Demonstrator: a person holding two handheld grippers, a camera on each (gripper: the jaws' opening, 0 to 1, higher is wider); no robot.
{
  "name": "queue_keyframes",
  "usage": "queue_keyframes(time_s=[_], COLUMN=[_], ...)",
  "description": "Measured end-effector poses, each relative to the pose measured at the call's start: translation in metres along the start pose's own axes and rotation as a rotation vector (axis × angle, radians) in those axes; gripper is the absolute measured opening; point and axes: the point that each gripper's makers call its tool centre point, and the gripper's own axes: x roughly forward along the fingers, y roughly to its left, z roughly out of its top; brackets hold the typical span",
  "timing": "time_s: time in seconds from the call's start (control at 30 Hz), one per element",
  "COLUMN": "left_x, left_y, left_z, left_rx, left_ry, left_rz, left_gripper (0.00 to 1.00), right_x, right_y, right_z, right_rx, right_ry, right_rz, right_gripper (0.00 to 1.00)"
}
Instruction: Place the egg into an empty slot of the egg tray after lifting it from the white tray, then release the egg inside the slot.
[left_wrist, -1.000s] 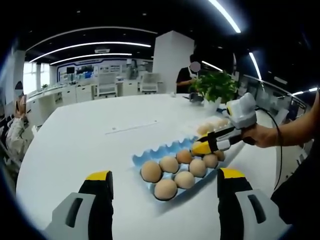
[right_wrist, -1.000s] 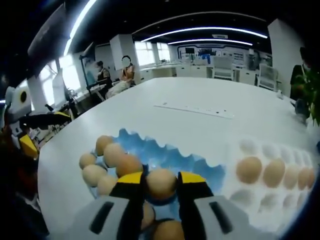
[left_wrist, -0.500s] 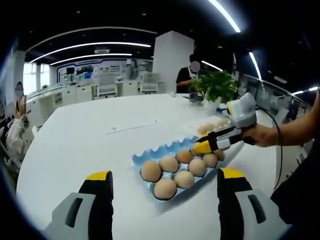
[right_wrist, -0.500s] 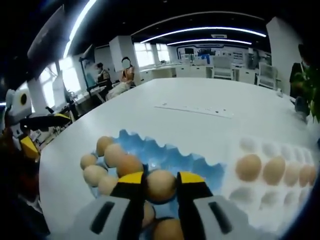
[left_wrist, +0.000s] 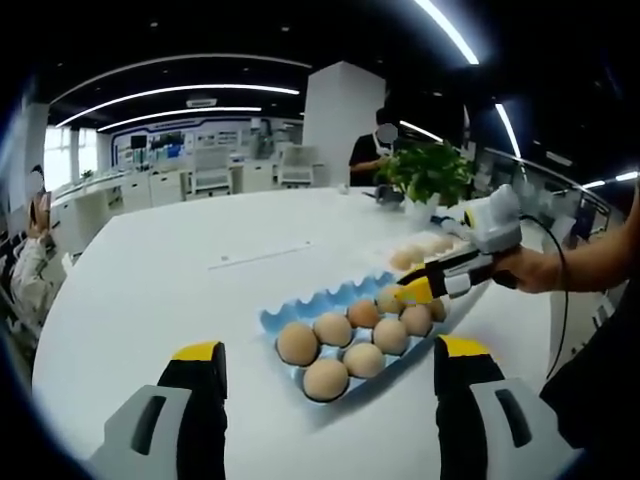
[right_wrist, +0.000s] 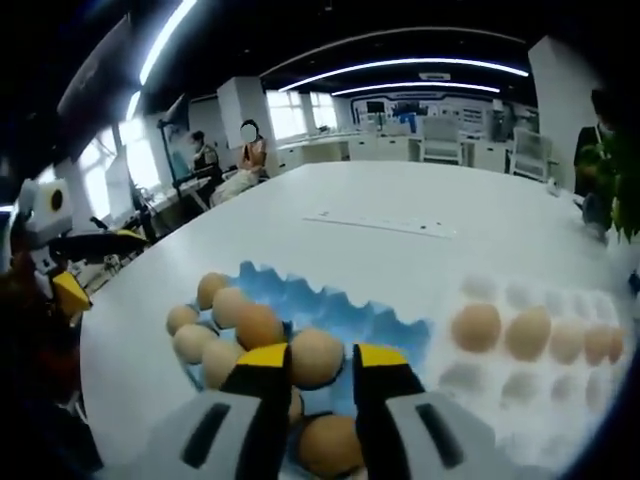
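Note:
My right gripper (right_wrist: 321, 352) is shut on a brown egg (right_wrist: 316, 357), held low over the blue egg tray (right_wrist: 340, 305). Several brown eggs (right_wrist: 225, 325) fill the tray's left slots. Right of it lies the white tray (right_wrist: 500, 385) with a row of eggs (right_wrist: 530, 335). In the left gripper view the blue egg tray (left_wrist: 310, 300) sits mid-table, and the right gripper (left_wrist: 412, 293), held by a hand (left_wrist: 535, 270), reaches over its far right end. My left gripper (left_wrist: 330, 348) hangs open on the near side of the tray. The left gripper (right_wrist: 70, 260) also appears at the far left.
A potted plant (left_wrist: 432, 170) stands at the table's far edge behind the white tray (left_wrist: 385, 262). A flat white strip (left_wrist: 262, 255) lies on the large white table (left_wrist: 150, 290). People sit and stand beyond the table's edges.
The right gripper, still holding the egg, has shifted slightly across the blue tray toward the white tray's side. The left gripper has stayed put.

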Motion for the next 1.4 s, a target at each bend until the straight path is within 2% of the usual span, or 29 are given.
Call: queue_keyframes(time_s=[0.07, 0.13, 0.33, 0.4, 0.5, 0.63, 0.7, 0.93, 1.17, 1.27, 1.4], left_x=[0.0, 0.001, 0.001, 0.001, 0.003, 0.003, 0.004, 0.006, 0.006, 0.005, 0.006], left_y=[-0.001, -0.001, 0.003, 0.004, 0.002, 0.001, 0.001, 0.0, 0.001, 0.0, -0.001], left_z=[0.001, 0.001, 0.004, 0.006, 0.008, 0.008, 0.008, 0.008, 0.007, 0.008, 0.008], left_rx=[0.004, 0.006, 0.004, 0.001, 0.011, 0.012, 0.011, 0.001, -0.017, -0.011, -0.02], left_ry=[0.0, -0.001, -0.001, -0.005, -0.005, -0.002, 0.002, 0.013, 0.022, 0.017, 0.014], left_rz=[-0.003, -0.003, 0.013, 0.016, 0.015, 0.016, 0.02, 0.019, 0.027, 0.025, 0.025], left_gripper=[0.85, 0.85, 0.85, 0.85, 0.85, 0.85, 0.85, 0.85, 0.85, 0.85, 0.85], right_x=[-0.009, -0.021, -0.072, -0.086, -0.11, -0.131, -0.144, -0.153, -0.14, -0.138, -0.138], right_y=[-0.011, -0.03, -0.118, -0.14, -0.177, -0.206, -0.223, -0.252, -0.261, -0.263, -0.264], right_z=[-0.001, -0.004, -0.007, -0.009, -0.017, -0.017, -0.022, -0.041, -0.055, -0.052, -0.052], right_rx=[-0.004, 0.008, 0.029, 0.054, 0.043, 0.064, 0.078, 0.13, 0.131, 0.15, 0.129], right_ry=[-0.005, -0.014, -0.066, -0.075, -0.053, -0.089, -0.085, -0.042, 0.026, 0.014, 0.016], right_rz=[-0.024, -0.078, -0.356, -0.416, -0.533, -0.623, -0.677, -0.735, -0.712, -0.708, -0.696], right_gripper=[0.24, 0.24, 0.22, 0.22, 0.22, 0.23, 0.23, 0.25, 0.27, 0.26, 0.24])
